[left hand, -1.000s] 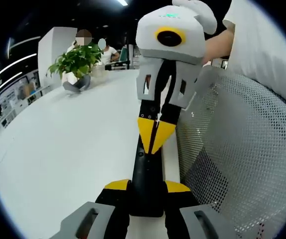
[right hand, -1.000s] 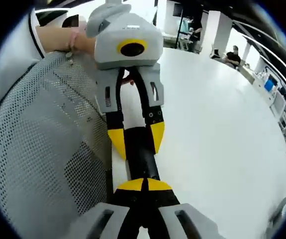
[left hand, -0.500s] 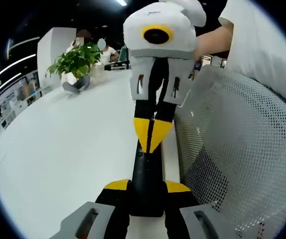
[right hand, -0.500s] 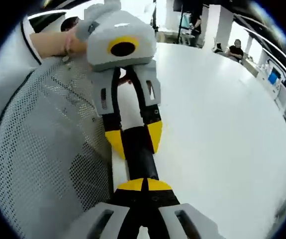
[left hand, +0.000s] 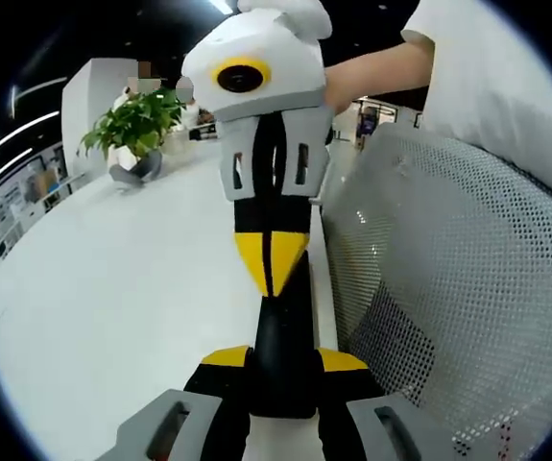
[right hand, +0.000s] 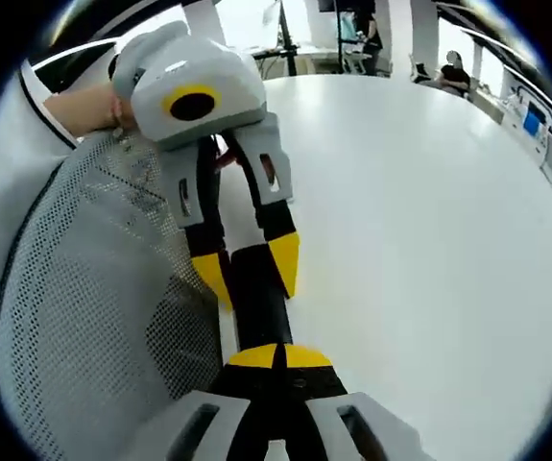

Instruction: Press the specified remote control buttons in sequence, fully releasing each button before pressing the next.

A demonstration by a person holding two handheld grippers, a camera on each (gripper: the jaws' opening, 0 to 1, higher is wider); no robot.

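Left tongs (left hand: 272,370) pinch the near end of a black remote control (left hand: 283,327) at 6 o'clock; right tongs (right hand: 274,357), pressed together, rest their tips on it. It lies on the white worktop (left hand: 112,288) beside a mesh chair back (left hand: 448,288). Buttons are hidden, so progress through the sequence can't be judged.
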